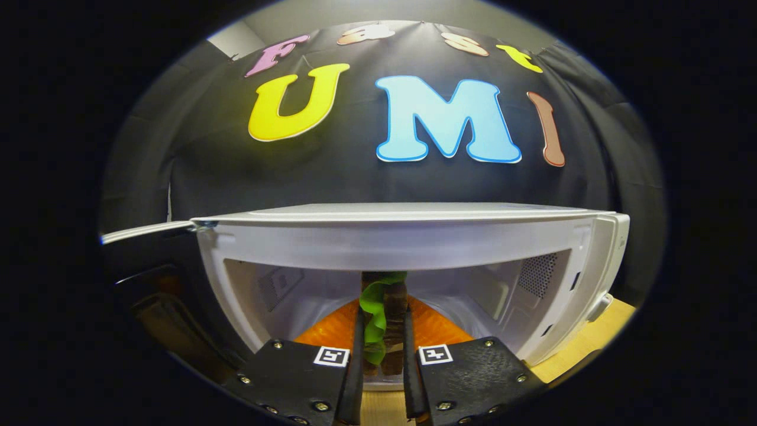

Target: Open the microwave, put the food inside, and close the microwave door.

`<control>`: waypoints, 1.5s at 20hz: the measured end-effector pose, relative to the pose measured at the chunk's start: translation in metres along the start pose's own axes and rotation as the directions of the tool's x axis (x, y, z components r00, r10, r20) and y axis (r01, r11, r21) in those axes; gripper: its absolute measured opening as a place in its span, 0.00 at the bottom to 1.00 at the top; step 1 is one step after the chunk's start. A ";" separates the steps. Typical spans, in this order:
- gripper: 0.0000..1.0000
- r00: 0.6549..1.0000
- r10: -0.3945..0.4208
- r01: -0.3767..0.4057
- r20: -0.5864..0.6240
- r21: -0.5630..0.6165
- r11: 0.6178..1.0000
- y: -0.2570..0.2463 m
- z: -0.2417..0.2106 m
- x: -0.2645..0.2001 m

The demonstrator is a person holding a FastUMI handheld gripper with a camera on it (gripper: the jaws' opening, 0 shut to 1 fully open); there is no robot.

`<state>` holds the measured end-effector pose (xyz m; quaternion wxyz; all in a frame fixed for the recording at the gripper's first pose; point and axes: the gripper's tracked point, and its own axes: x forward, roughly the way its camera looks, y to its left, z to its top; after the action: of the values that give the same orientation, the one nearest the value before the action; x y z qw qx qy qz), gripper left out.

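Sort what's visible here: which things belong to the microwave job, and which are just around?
Part of the job:
- microwave, door swung open
- microwave door, seen edge-on beside the opening
- food, green and brown, clamped between the fingers at the opening
- gripper, shut on the food
- orange plate inside the microwave

Just around:
- wooden table
- black cloth wall

white microwave [402,242], green-and-brown food [378,307], orange turntable [437,328]

Light wooden tabletop [582,346] at lower right; black cloth booth wall [355,177] across the upper frame, grey ceiling [366,12] above.
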<state>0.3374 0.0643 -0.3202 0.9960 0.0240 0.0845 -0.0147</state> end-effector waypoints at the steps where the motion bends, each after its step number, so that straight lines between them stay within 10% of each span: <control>1: 0.28 1.000 -0.002 0.002 -0.006 0.009 1.000 0.003 -0.002 0.008; 6: 0.29 0.999 0.027 -0.027 0.022 -0.019 0.999 0.017 -0.004 0.030; 12: 0.72 0.998 -0.066 0.066 -0.006 -0.060 0.996 -0.027 -0.013 0.045; 21: 0.75 0.991 -0.121 0.114 -0.061 -0.109 0.987 -0.082 -0.017 0.037; 30: 0.73 0.999 0.019 -0.026 -0.048 -0.150 0.988 -0.061 -0.004 -0.018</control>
<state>0.3166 0.0045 -0.3240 0.9929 -0.0501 0.1082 0.0035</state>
